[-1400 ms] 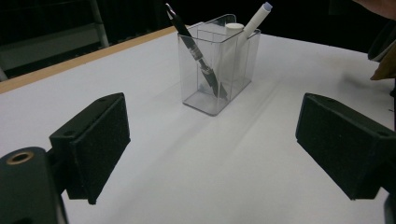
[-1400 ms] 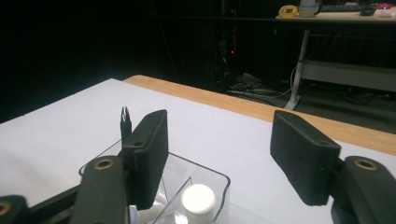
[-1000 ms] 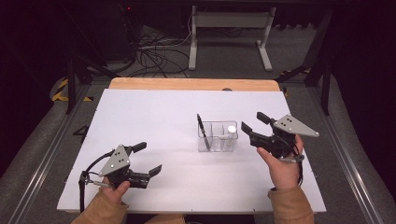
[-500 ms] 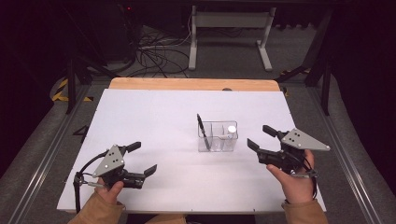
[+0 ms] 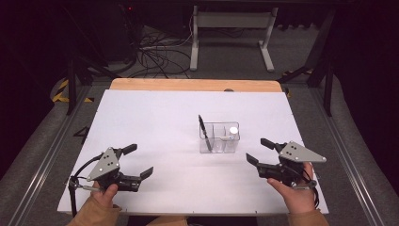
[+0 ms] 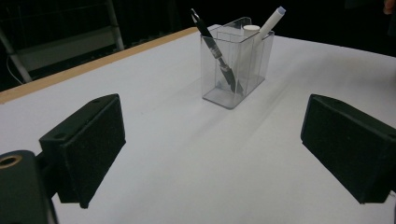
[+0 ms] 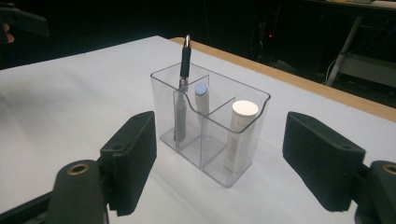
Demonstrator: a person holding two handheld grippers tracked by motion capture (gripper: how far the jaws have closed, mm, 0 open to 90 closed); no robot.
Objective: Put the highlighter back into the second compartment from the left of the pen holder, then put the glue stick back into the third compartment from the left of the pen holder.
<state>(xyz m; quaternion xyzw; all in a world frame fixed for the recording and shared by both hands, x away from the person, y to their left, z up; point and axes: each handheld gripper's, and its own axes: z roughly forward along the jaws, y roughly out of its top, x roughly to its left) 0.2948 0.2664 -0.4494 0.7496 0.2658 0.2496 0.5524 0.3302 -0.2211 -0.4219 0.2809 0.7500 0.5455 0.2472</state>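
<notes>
A: Where does the clear organizer (image 5: 219, 137) stand?

B: On the white bench (image 5: 155, 117), just right of centre. It holds a black pen (image 5: 203, 128), a white marker (image 7: 201, 97) and a white tube (image 5: 233, 130).

A: And the claws?

B: The right claw (image 5: 258, 150) sits at four o'clock from the organizer, its jaws apart, just widening, with nothing between them. The left claw (image 5: 138, 160) sits at eight o'clock, spread wide and empty.

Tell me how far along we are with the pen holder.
Looks done: the black pen, a white marker and a white tube stand in the clear holder. In hand: nothing; the left tongs and right tongs are open and empty. Left: nothing loose lies on the table.
</notes>
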